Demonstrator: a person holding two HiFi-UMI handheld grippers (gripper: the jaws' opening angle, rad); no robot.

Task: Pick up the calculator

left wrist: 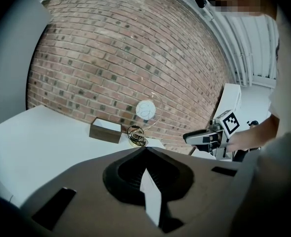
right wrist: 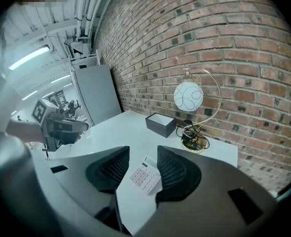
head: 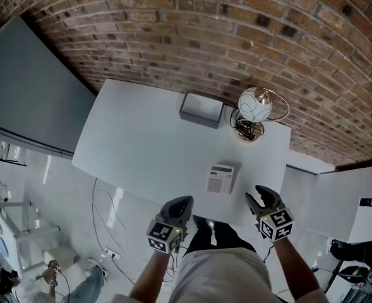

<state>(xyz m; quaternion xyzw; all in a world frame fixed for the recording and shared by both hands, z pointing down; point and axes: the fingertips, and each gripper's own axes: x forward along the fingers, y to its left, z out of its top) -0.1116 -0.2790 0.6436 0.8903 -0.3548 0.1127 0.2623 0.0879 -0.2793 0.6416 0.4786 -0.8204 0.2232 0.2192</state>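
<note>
In the head view a grey cabinet [head: 28, 100] fills the upper left of the frame, standing against the brick wall [head: 173, 36] that runs across the top. To its right the white table [head: 141, 144] takes up the middle.

At the lower centre-left, the left gripper [head: 183, 202] hangs at the table's near edge. Its jaws are together at the tips, and in the left gripper view only a pale sliver shows behind them, with nothing held.

Further right, at the far side of the table near the wall, sits an open grey box [head: 201, 109]. Below it in the frame, towards the near edge, the white calculator [head: 221, 178] lies flat on the table with its keys up. It lies between the two grippers and touches neither.

Right of the box stands a lamp [head: 255, 105] with a white globe on a curved brass arm, a dark cord coiled at its base.

At the lower right the right gripper [head: 259, 196] hovers over the near edge, just right of the calculator. Its jaws stand apart. In the right gripper view the calculator shows through the gap between them, lying on the table beyond, untouched.
</note>
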